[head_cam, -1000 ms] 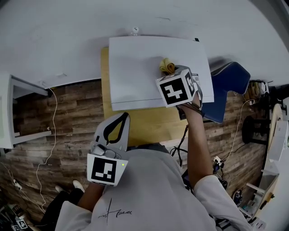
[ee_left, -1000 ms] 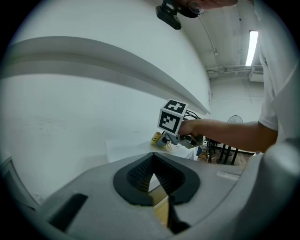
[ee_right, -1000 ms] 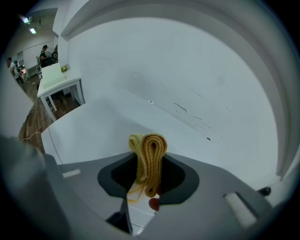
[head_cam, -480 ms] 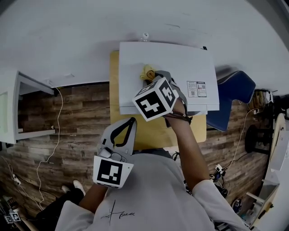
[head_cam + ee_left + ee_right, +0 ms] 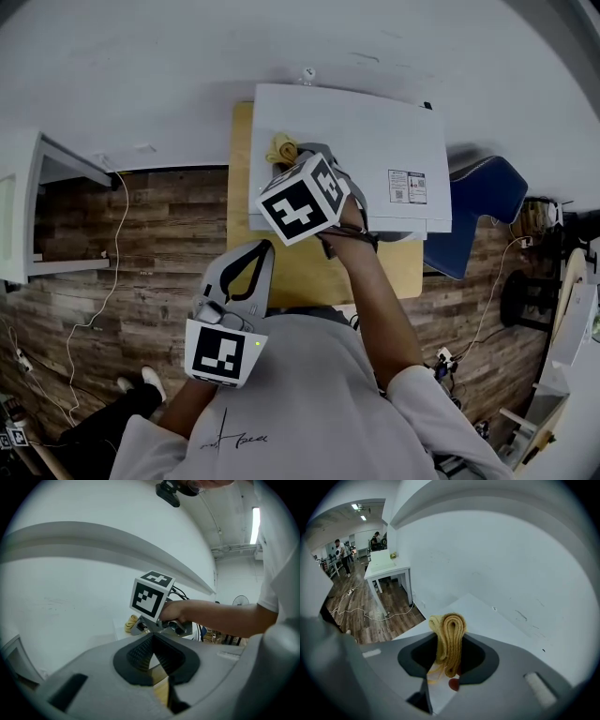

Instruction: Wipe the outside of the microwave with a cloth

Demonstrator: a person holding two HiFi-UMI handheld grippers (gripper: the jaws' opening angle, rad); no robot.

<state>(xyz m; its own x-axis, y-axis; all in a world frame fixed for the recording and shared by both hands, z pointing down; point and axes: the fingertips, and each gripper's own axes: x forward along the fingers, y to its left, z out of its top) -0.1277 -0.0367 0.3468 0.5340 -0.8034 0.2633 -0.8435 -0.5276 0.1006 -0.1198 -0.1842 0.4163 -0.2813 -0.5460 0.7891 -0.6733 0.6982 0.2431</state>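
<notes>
Cloth (image 5: pixel 449 634) (1, yellow), in right claw (image 5: pixel 449 654), on 1 microwave (image 5: pixel 375 131)

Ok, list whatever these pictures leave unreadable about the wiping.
- Whether the cloth presses on the microwave top: in the head view the right tool covers the cloth's underside, and in the right gripper view the tool's own body does.
- Microwave front and sides: the head view looks down on the top only.
- Label print: too small in the head view.

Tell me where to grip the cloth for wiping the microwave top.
Grip the cloth across its folded bundle, coming from above, as the right gripper does: the rounded fold sticks out past the jaws, probably leaving soft cloth to meet the microwave.
</notes>
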